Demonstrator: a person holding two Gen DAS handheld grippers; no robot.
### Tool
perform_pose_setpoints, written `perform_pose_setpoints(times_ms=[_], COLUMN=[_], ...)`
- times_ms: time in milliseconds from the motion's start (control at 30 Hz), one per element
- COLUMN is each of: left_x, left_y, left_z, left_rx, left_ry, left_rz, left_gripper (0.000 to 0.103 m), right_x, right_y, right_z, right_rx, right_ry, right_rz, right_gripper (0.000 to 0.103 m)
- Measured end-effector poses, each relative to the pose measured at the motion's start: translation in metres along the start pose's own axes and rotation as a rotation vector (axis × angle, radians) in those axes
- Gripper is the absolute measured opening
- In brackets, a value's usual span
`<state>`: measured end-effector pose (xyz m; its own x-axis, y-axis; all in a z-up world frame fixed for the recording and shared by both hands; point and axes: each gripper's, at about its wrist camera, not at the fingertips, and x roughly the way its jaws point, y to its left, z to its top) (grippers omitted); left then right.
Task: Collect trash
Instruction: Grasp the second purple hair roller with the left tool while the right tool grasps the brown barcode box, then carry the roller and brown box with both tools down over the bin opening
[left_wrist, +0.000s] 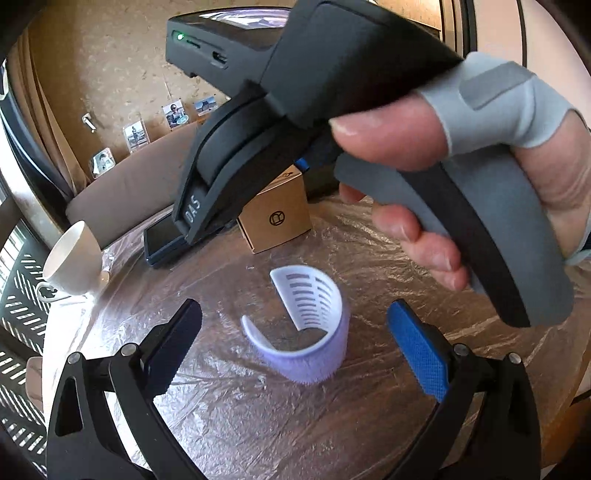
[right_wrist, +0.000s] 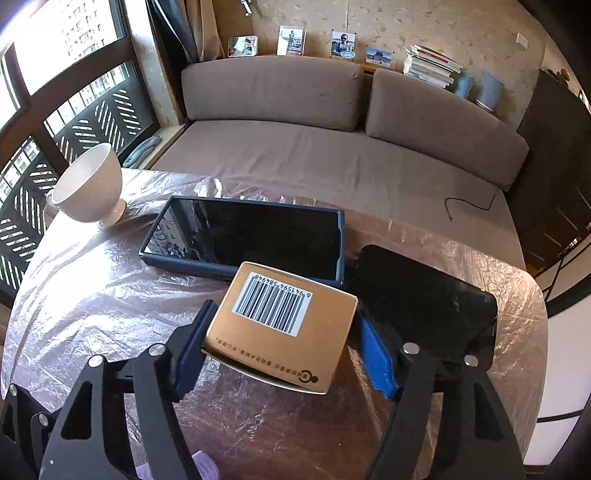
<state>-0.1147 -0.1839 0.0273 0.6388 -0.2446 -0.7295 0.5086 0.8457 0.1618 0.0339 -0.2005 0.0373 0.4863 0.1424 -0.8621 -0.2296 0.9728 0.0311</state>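
A curved lilac and white plastic piece (left_wrist: 308, 332) lies on the plastic-covered round table (left_wrist: 258, 424). My left gripper (left_wrist: 295, 343) is open, its jaws on either side of the piece and apart from it. My right gripper (right_wrist: 282, 332) is shut on a small brown cardboard box (right_wrist: 284, 325) with a barcode label, its blue pads (right_wrist: 376, 363) pressing both sides. In the left wrist view the box (left_wrist: 277, 214) stands beyond the plastic piece, under the right gripper's body and the gloved hand (left_wrist: 461, 155).
A white footed cup (right_wrist: 90, 184) stands at the table's left edge. A dark tablet (right_wrist: 251, 236) lies behind the box, and a black phone-like slab (right_wrist: 424, 295) lies to its right. A brown sofa (right_wrist: 332, 147) is beyond the table. A window is at left.
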Motion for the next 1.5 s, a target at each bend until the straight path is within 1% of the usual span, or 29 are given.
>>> perform_pose_setpoints(times_ms=[67,200,233,267,300,367,533,767,1000,1233,1500], left_x=[0.001,0.005,0.006,0.007,0.009,0.011,0.01,0.002,-0.004,-0.008,-0.009], left_y=[-0.001,-0.001,0.0,0.001,0.002,0.004,0.009,0.017,0.02,0.026,0.039], left_z=[0.001,0.0,-0.001,-0.001,-0.002,-0.004,-0.007,-0.012,-0.016,-0.016,-0.021], left_rx=[0.006,0.008,0.003,-0.002,-0.01,-0.026,-0.04,-0.07,-0.093,-0.105,-0.161], left_ry=[0.0,0.02,0.026,0.032,0.041,0.056,0.059,0.051,0.048,0.045,0.056], left_rz=[-0.004,-0.033,-0.043,-0.051,-0.064,-0.083,-0.111,-0.111,-0.116,-0.119,-0.141], left_gripper=[0.097,0.079,0.071,0.067,0.057,0.044,0.042,0.042,0.042,0.042,0.042], right_x=[0.0,-0.001,-0.001,-0.002,-0.002,-0.003,-0.011,-0.026,-0.038,-0.054,-0.078], right_y=[-0.001,-0.005,-0.006,-0.006,-0.007,-0.007,-0.009,-0.008,-0.014,-0.019,-0.026], right_z=[0.001,0.002,0.002,0.002,0.002,0.001,0.002,0.003,0.001,-0.015,-0.04], right_rx=[0.002,0.008,0.009,0.011,0.012,0.017,0.023,0.013,0.034,0.044,0.072], right_ry=[-0.001,0.002,0.0,-0.002,-0.002,-0.006,-0.025,-0.068,-0.084,-0.098,-0.113], right_rz=[0.006,0.02,0.021,0.022,0.023,0.025,0.023,-0.009,-0.006,0.001,0.021], right_gripper=[0.07,0.07,0.069,0.069,0.069,0.069,0.069,0.069,0.069,0.069,0.069])
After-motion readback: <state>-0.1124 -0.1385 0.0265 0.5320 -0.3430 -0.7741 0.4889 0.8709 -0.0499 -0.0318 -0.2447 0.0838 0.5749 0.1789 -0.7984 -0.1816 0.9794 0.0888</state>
